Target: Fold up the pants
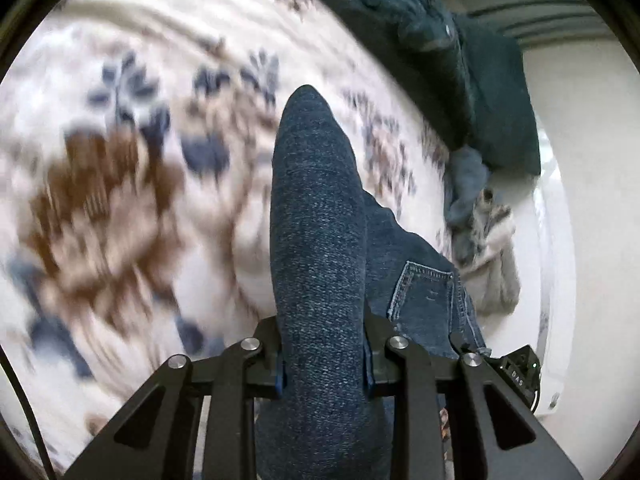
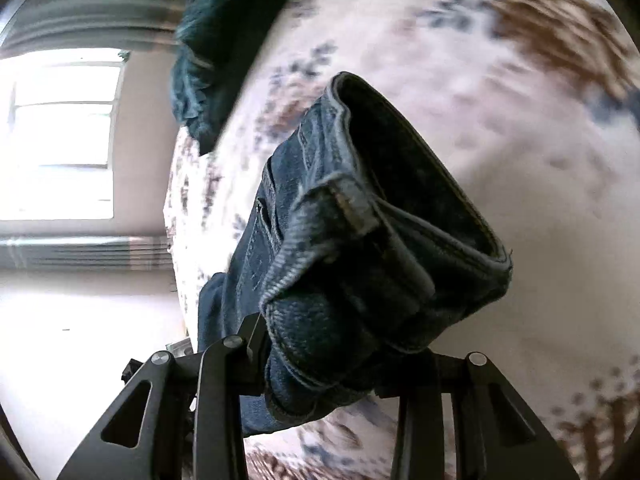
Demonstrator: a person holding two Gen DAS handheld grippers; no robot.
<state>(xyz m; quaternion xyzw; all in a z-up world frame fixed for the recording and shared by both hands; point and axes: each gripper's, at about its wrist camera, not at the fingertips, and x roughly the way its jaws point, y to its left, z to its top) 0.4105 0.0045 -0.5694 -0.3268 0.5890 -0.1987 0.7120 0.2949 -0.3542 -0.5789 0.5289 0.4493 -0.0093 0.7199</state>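
The pants are dark blue jeans. In the left wrist view a thick fold of jeans [image 1: 316, 240] stands up between the jaws of my left gripper [image 1: 324, 364], which is shut on it; a back pocket [image 1: 424, 292] shows to the right. In the right wrist view my right gripper [image 2: 320, 364] is shut on the bunched waistband end of the jeans [image 2: 360, 248], whose opening gapes upward. Both ends are lifted above a floral bedspread [image 1: 120, 184]. The fingertips are hidden in denim.
A dark teal garment [image 1: 460, 52] lies at the bed's far edge, also in the right wrist view [image 2: 212, 40]. A grey-blue cloth heap [image 1: 476, 208] sits by the bed's right edge. A bright window [image 2: 60, 132] and pale floor lie beyond the bed.
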